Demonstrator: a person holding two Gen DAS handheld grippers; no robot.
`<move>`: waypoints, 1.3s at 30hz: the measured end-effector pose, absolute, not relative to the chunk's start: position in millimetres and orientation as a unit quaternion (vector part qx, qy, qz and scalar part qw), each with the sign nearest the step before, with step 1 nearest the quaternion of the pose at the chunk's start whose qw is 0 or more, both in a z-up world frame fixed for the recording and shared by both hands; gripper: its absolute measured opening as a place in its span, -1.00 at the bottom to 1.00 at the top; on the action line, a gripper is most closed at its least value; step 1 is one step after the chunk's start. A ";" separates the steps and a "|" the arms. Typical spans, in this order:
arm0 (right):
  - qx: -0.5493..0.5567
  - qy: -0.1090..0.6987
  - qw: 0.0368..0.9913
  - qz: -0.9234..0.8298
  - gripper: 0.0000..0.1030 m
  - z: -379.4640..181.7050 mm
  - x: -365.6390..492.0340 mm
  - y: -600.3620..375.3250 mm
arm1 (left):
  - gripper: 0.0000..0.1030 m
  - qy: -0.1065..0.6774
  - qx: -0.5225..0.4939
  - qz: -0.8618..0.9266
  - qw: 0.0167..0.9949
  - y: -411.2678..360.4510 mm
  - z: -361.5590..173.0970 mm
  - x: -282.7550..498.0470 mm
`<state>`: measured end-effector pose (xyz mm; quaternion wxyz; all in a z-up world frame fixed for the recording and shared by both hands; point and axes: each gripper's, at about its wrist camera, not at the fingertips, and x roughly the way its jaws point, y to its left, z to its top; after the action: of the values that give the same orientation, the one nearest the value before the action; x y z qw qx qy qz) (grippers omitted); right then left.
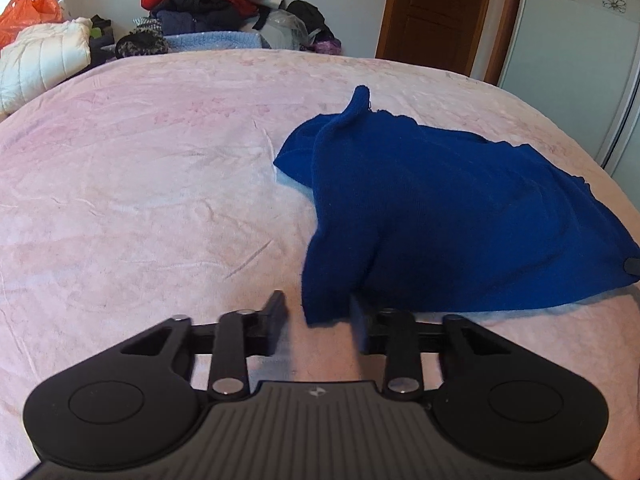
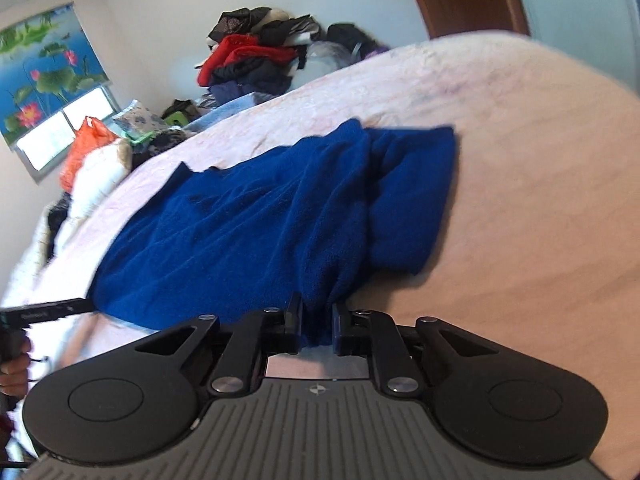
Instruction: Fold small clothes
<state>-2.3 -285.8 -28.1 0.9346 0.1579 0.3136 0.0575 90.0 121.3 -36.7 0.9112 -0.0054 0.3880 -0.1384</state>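
Pinching blue garment (image 2: pixel 280 216): right gripper (image 2: pixel 316 326) jaws; left gripper (image 1: pixel 318 322) jaws apart, empty.

- Left half of the pink bedspread (image 1: pixel 132 184) is wide open, nothing lying on it, easy to sweep a gripper across.
- The blue sweater (image 1: pixel 440 208) takes up the right middle, with a bunched ridge sticking up at its far end.
- Far-left edge is crowded: white puffy jacket (image 1: pixel 40 60), orange plastic bag (image 1: pixel 28 12).
- Far side is blocked by a tall clothes pile (image 1: pixel 208 4) against the wall.
- Right of the sweater there's bare bedspread too.
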 end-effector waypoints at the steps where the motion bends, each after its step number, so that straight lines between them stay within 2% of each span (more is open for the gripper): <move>1: 0.147 0.309 0.938 0.051 -0.77 -23.0 -5.5 -286.0 | -0.76 0.390 -0.009 -0.140 0.910 121.3 -36.4 90.6; 3: 0.126 0.302 0.944 0.036 -0.84 -13.8 -10.2 -288.4 | -0.90 0.384 -0.005 -0.135 0.913 119.7 -32.0 87.2; 8: 0.102 0.324 0.940 0.018 -0.87 -13.3 -13.7 -291.3 | -0.93 0.360 0.014 -0.114 0.926 127.3 -18.9 75.0; 9: 0.096 0.335 0.937 0.010 -0.98 -17.5 -12.6 -291.6 | -0.99 0.363 0.023 -0.109 0.925 128.1 -20.1 74.2; 11: 0.070 0.367 0.928 -0.005 -0.98 -26.8 -10.6 -290.5 | -0.99 0.375 0.051 -0.098 0.921 127.1 -25.3 73.0; 12: 0.071 0.366 0.928 -0.014 -0.82 -27.5 -12.4 -291.9 | -0.99 0.380 0.059 -0.096 0.918 127.4 -26.6 71.4; 14: 0.083 0.345 0.935 -0.022 -0.67 -19.1 -17.4 -294.0 | -0.98 0.373 0.065 -0.091 0.921 129.2 -20.6 66.2; 17: 0.063 0.304 0.951 -0.015 -0.62 2.7 -6.2 -284.9 | -0.97 0.336 0.069 -0.096 0.934 121.7 3.1 67.4; 20: 0.049 0.291 0.955 0.029 -0.09 11.1 32.2 -266.6 | -0.91 0.307 0.086 -0.121 0.940 88.9 23.3 82.6; 21: 0.046 0.287 0.956 0.040 -0.04 11.6 46.1 -259.1 | -0.88 0.304 0.093 -0.137 0.938 74.7 26.0 90.7; 25: 0.047 0.290 0.953 0.077 0.01 7.2 114.9 -227.2 | -0.84 0.321 0.123 -0.159 0.926 11.6 12.6 138.7; 27: 0.034 0.307 0.948 0.075 0.11 -2.2 148.5 -216.0 | -0.84 0.342 0.125 -0.148 0.920 -9.1 -1.7 167.4; 30: 0.012 0.342 0.939 0.046 0.20 -23.7 181.2 -216.9 | -0.84 0.373 0.123 -0.106 0.913 -16.7 -29.9 201.1; 32: 0.010 0.324 0.945 0.036 0.23 -32.4 181.5 -231.4 | -0.84 0.356 0.112 -0.085 0.924 -10.6 -38.0 203.6; 34: 0.038 0.316 0.947 0.031 0.21 -32.8 175.3 -247.5 | -0.83 0.349 0.104 -0.084 0.928 -6.8 -40.0 199.0; 36: 0.045 0.314 0.948 0.025 0.03 -34.6 168.5 -253.5 | -0.83 0.339 0.109 -0.076 0.931 -8.3 -42.2 194.6; 39: 0.012 0.315 0.949 0.013 0.10 -37.8 168.8 -244.0 | -0.83 0.322 0.130 -0.062 0.936 -15.1 -45.2 190.1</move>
<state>168.8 -244.0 -37.8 0.9490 0.0125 0.3148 0.0133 190.1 -15.1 -45.2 0.9357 0.1300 0.3219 -0.0622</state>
